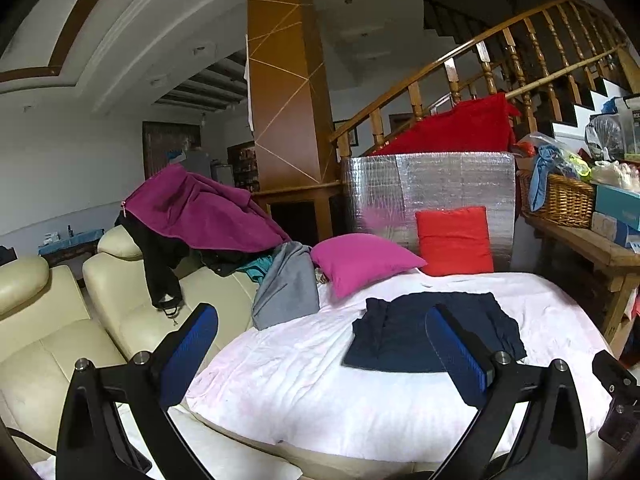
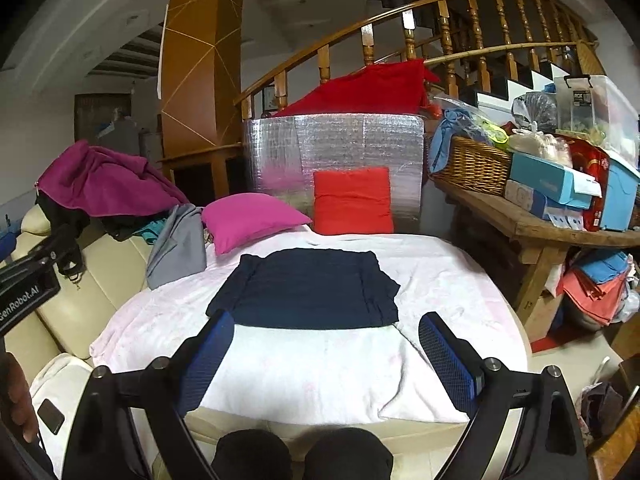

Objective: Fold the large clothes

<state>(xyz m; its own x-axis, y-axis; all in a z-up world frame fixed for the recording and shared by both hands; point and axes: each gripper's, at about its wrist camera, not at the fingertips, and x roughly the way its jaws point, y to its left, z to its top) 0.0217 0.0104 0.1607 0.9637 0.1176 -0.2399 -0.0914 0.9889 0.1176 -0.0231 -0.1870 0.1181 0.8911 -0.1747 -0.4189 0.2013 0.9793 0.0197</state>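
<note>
1. Two claws show, both with fingers spread wide and nothing between them: the left gripper (image 1: 322,330) and the right gripper (image 2: 326,338). Each carries two blue ribbed pads.
2. One navy garment (image 2: 308,290) lies folded flat on the pale pink blanket (image 2: 320,364). In the right wrist view it sits just ahead of the right claw, its near edge roughly level with the fingertips. In the left wrist view it lies ahead and to the right, partly hidden behind that claw's right finger.
3. Two small cushions rest beyond the garment: one magenta cushion (image 2: 250,218) ahead-left of the right claw, one orange-red cushion (image 2: 352,202) straight ahead, leaning on a silver foil panel (image 2: 360,140).
4. One grey garment (image 1: 286,286) droops over the blanket's left edge, ahead of the left claw.
5. One purple jacket (image 1: 200,208) is heaped on the cream sofa (image 1: 48,320), far ahead-left, with dark clothes beneath it.
6. One wicker basket (image 2: 472,166) stands on the wooden bench (image 2: 536,226), ahead-right of the right claw, beside several blue boxes.
7. Readable writing: "enRobot.AI" on the left claw's body, seen at the left edge of the right wrist view.
</note>
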